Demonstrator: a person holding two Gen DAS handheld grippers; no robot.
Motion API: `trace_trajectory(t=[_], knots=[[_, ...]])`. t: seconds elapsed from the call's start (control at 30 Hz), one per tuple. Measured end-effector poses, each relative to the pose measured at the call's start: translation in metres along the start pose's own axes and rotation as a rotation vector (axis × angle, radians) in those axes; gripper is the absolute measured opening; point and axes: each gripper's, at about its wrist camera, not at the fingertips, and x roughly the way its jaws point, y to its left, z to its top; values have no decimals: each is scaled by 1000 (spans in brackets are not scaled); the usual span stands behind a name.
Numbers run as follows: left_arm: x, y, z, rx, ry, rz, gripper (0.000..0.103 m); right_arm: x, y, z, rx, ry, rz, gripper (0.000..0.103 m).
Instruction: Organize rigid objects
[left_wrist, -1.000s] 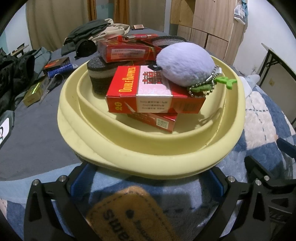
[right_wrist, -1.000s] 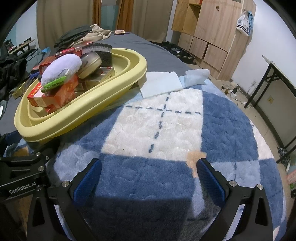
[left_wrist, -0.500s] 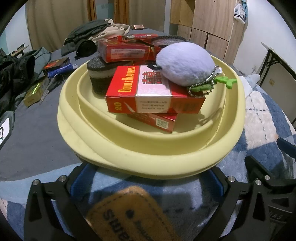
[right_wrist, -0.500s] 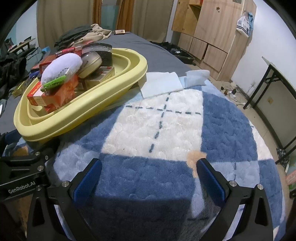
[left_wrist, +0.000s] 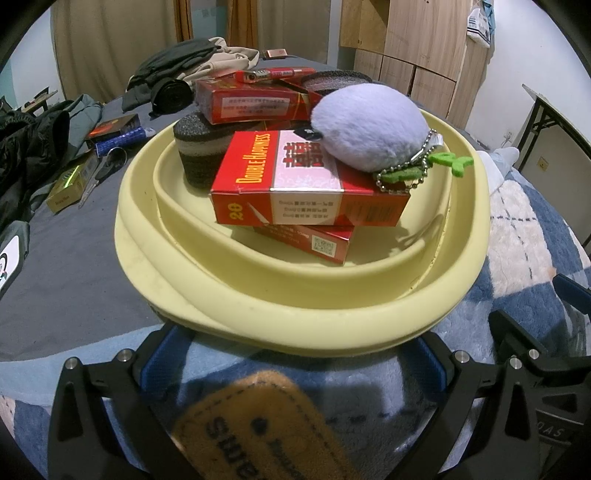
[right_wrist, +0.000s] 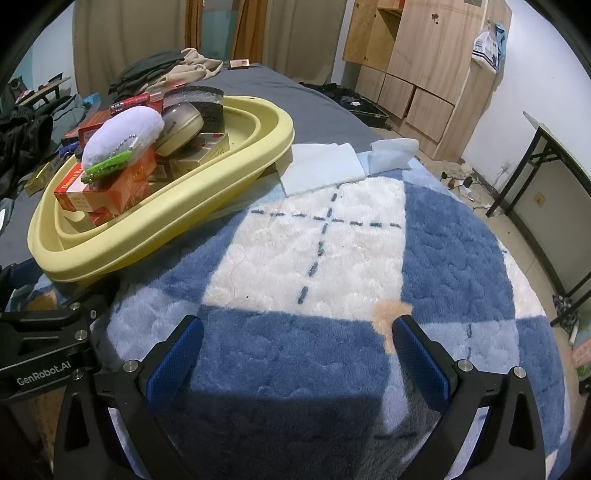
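Yellow and soft-rimmed, the basin (left_wrist: 295, 306) sits at the near left of the blue-and-white checked blanket (right_wrist: 332, 258), piled with rigid objects: a red cigarette box (left_wrist: 310, 184) stacked on another, a lilac plush keychain (left_wrist: 369, 125) resting on top, a dark sponge (left_wrist: 195, 147) behind. The left gripper (left_wrist: 295, 362) hovers at the basin's near rim, fingers spread wide and holding nothing. The right gripper (right_wrist: 295, 350) hangs over bare blanket to the right, fingers likewise apart and empty.

Yellow basin (left_wrist: 303, 317) piled with red boxes (left_wrist: 310, 188), lilac plush (left_wrist: 369, 127); jaws spread.
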Motion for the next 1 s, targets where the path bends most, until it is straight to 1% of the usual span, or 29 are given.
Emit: trace_trajectory(t=[1.0], knots=[[0,-1,0,0,0,-1,103,0,2,0,-4,-1,-4,103]])
